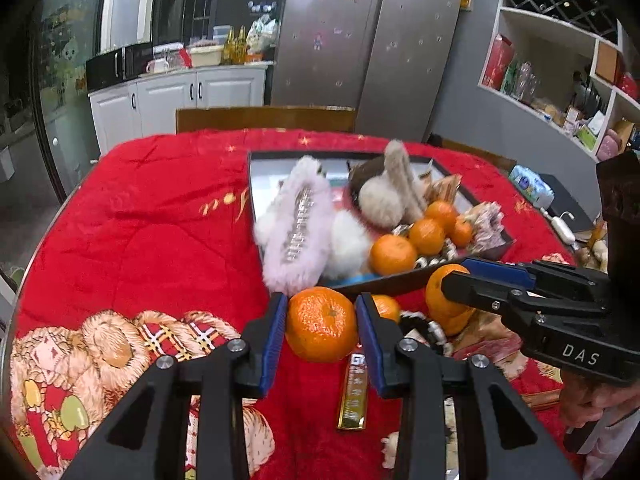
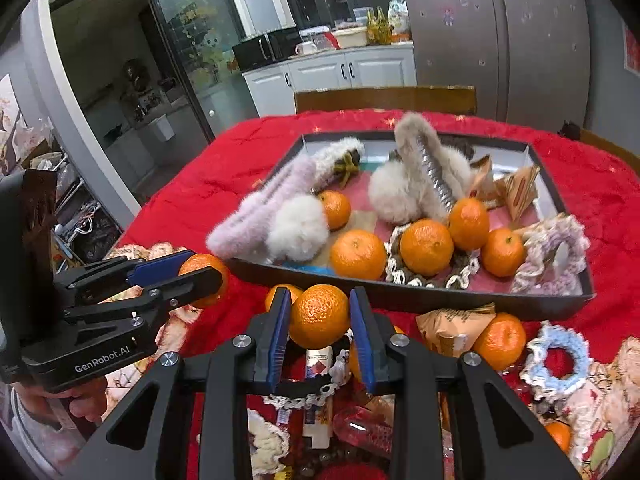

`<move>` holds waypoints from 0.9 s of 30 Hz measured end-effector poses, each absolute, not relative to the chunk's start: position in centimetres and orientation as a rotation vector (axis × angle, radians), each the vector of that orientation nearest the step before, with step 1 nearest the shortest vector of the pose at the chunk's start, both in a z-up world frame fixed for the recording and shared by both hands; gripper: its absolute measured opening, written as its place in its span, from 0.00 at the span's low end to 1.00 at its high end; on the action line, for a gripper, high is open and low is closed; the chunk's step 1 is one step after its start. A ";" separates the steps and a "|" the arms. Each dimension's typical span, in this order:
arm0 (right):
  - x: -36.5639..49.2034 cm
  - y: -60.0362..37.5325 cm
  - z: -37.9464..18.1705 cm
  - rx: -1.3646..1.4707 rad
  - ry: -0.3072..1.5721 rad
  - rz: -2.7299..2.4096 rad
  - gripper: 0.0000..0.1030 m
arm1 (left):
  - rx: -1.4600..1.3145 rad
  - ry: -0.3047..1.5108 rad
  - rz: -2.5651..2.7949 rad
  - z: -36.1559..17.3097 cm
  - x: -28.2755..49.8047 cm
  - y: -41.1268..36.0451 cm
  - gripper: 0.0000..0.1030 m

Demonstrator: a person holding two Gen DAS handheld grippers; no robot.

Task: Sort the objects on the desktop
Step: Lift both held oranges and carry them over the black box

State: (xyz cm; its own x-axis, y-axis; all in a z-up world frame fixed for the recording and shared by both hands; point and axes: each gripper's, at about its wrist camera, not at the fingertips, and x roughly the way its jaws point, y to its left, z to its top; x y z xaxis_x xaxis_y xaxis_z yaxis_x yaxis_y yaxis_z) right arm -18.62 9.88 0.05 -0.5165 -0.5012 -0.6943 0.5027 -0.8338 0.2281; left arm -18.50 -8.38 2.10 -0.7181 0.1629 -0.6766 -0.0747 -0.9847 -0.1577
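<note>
Left tool [image 1: 322,322]: blue pads closed against both sides of a mandarin [image 1: 321,323], fruit held just short of the tray's near wall. In the right wrist view the same tool [image 2: 202,270] shows at far left, mandarin between its tips.

Right tool [image 2: 320,316]: pads likewise clamped on a second mandarin [image 2: 319,316], also just in front of the tray. From the left wrist view it [image 1: 454,280] enters from the right with that fruit in its grip.

Tray [image 2: 400,290]: dark, shallow, resting on the red quilt [image 1: 160,208] that covers the worktop. Inside: five loose mandarins [image 2: 426,247], a pink fluffy clip [image 2: 256,210], a beige fluffy clip [image 2: 416,148], white pom-poms, a crocheted scrunchie [image 2: 554,256], snack packets at the back right.

Outside the tray, near side: another mandarin [image 2: 500,340] beside a tan packet [image 2: 448,330], a blue scrunchie [image 2: 558,360], a gold bar-shaped wrapper [image 1: 353,396] under the left tool, mixed small clutter under the right tool.
</note>
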 end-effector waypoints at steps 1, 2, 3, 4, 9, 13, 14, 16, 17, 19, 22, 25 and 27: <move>-18.4 10.0 0.5 1.053 0.003 -2.330 0.28 | -1.106 -0.178 2.795 2.5 -18.2 -8.2 0.36; -18.2 10.1 0.8 1.045 0.002 -2.334 0.28 | -1.093 -0.180 2.797 2.9 -18.0 -8.1 0.36; -17.9 10.4 1.4 1.030 0.001 -2.345 0.28 | -1.083 -0.178 2.798 3.3 -17.8 -8.0 0.36; -17.8 10.6 1.8 1.020 0.001 -2.352 0.28 | -1.074 -0.173 2.798 3.6 -17.6 -7.7 0.36; -16.4 12.7 3.6 0.974 -0.017 -2.400 0.28 | -1.028 -0.146 2.788 5.4 -16.4 -6.0 0.36; -15.2 15.1 4.2 0.957 -0.041 -2.447 0.28 | -0.998 -0.115 2.765 6.3 -15.6 -4.3 0.36; -15.0 15.6 4.3 0.958 -0.046 -2.453 0.28 | -0.996 -0.114 2.756 6.4 -15.4 -3.8 0.36; -14.5 16.9 4.4 0.961 -0.063 -2.471 0.28 | -0.994 -0.105 2.742 6.6 -15.1 -3.0 0.36; -14.2 17.7 4.4 0.964 -0.071 -2.480 0.28 | -0.991 -0.101 2.737 6.7 -14.9 -2.5 0.36; -13.9 18.8 4.4 0.972 -0.096 -2.486 0.28 | -0.983 -0.095 2.720 6.9 -14.6 -1.7 0.36; -13.5 20.1 4.4 0.981 -0.120 -2.499 0.28 | -0.970 -0.072 2.710 7.2 -14.4 -0.6 0.36; -13.3 21.1 4.5 0.985 -0.151 -2.498 0.28 | -0.972 -0.073 2.700 7.2 -14.7 0.0 0.36; -13.2 21.2 4.7 0.976 -0.143 -2.507 0.28 | -0.980 -0.071 2.697 7.1 -15.0 0.2 0.36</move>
State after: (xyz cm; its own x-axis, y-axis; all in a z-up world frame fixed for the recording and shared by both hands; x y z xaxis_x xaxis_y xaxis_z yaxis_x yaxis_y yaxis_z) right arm -13.20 21.25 4.67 -0.6522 -0.4392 -0.6178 0.3660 -0.8962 0.2508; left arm -14.96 0.23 7.09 -0.7345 0.2679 -0.6234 -0.2346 -0.9624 -0.1371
